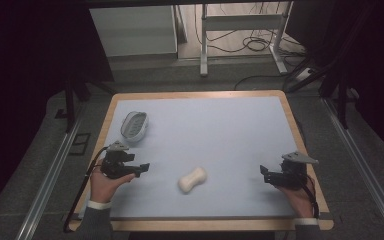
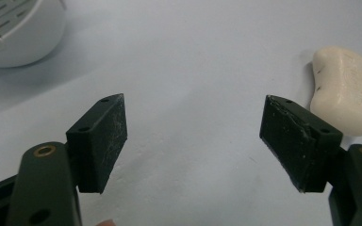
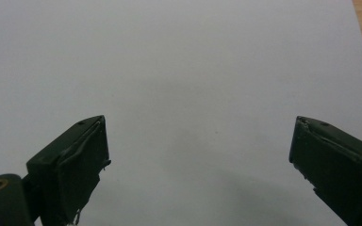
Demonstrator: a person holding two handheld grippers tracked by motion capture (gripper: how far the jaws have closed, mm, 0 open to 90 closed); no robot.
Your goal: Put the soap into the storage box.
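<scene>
A cream-white bar of soap (image 1: 192, 179) — waisted in the middle like a dog bone, with rounded ends and a smooth matte face — lies flat on the pale blue mat of the worktop (image 1: 220, 135), near its front edge and between the two tools; in the left gripper view it (image 2: 341, 88) sits just beyond the right-hand jaw, untouched. The left tool (image 1: 142, 168) has its jaws spread wide with bare mat between them; the right tool (image 1: 264, 172) is equally wide and empty — a white slotted soap dish (image 1: 134, 125) rests well apart toward the far left corner.
</scene>
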